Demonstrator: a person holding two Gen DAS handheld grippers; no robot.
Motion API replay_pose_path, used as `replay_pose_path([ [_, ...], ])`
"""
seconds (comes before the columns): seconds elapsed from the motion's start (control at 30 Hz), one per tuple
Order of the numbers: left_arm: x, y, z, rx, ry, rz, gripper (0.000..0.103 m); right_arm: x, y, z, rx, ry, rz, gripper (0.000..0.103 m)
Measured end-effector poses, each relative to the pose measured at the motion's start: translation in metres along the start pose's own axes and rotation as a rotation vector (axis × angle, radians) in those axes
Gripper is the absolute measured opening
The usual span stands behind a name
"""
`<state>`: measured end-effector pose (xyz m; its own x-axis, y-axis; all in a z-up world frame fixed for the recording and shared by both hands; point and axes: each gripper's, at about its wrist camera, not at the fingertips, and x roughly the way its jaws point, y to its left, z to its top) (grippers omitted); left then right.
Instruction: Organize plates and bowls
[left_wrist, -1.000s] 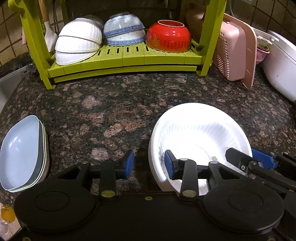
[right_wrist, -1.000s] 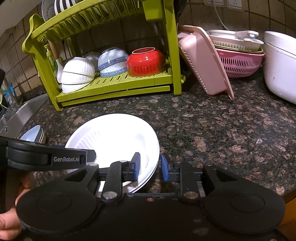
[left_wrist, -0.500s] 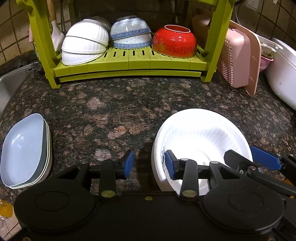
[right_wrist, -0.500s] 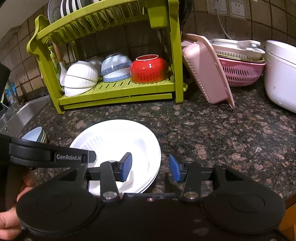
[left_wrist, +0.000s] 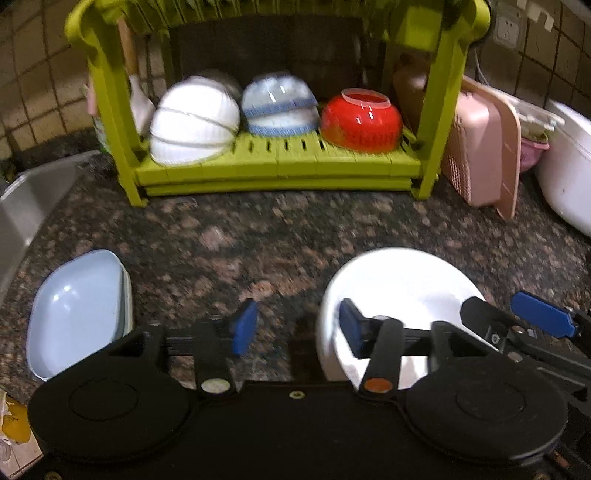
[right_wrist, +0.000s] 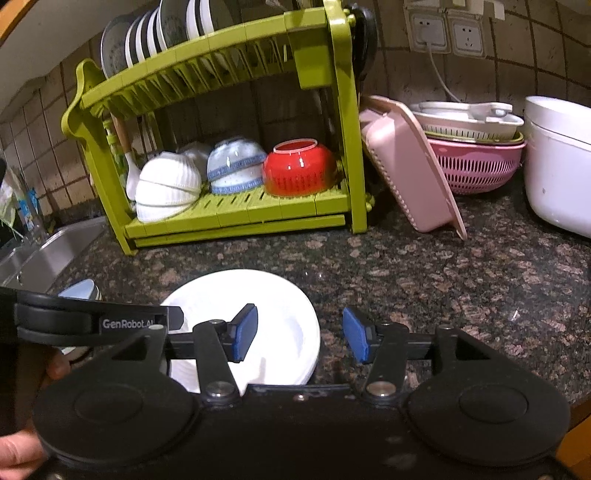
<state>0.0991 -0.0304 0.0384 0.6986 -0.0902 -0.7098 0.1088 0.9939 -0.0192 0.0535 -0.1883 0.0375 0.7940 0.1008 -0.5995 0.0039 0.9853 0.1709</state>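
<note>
**The white plates could slip or chip**

The white plates (right_wrist: 258, 314) sit in a small stack on the dark stone worktop (right_wrist: 443, 288), in front of the green dish rack (right_wrist: 229, 92). The blue dishes (left_wrist: 74, 310) sit in their own stack, well apart on the left.

Both claws are wide open and hold nothing. The right claw (right_wrist: 301, 334) hangs over the right edge of the white plates, one pad above the plates and one above the bare stone. The left claw (left_wrist: 295, 326) hangs at the left edge of the same stack.

Here is what could go wrong, I think. The plates are smooth and look slippery. If a claw pinches only the thin rim, a plate could tip and slide out. It could hit the hard stone and chip. The two claws are near each other, so they could bump. The rack's top shelf looks full of plates (right_wrist: 159, 33), so fitting one more could knock them.
</note>
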Motion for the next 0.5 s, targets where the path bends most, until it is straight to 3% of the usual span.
replay_pose_path([
  [0.23,-0.017,0.002,0.001,0.006,-0.084,0.005,0.061,-0.01,0.002,0.003,-0.007,-0.078,0.003,0.058],
  [0.5,-0.03,0.005,0.002,-0.014,-0.124,-0.018,0.069,-0.02,0.006,0.007,-0.044,-0.173,-0.015,0.076],
])
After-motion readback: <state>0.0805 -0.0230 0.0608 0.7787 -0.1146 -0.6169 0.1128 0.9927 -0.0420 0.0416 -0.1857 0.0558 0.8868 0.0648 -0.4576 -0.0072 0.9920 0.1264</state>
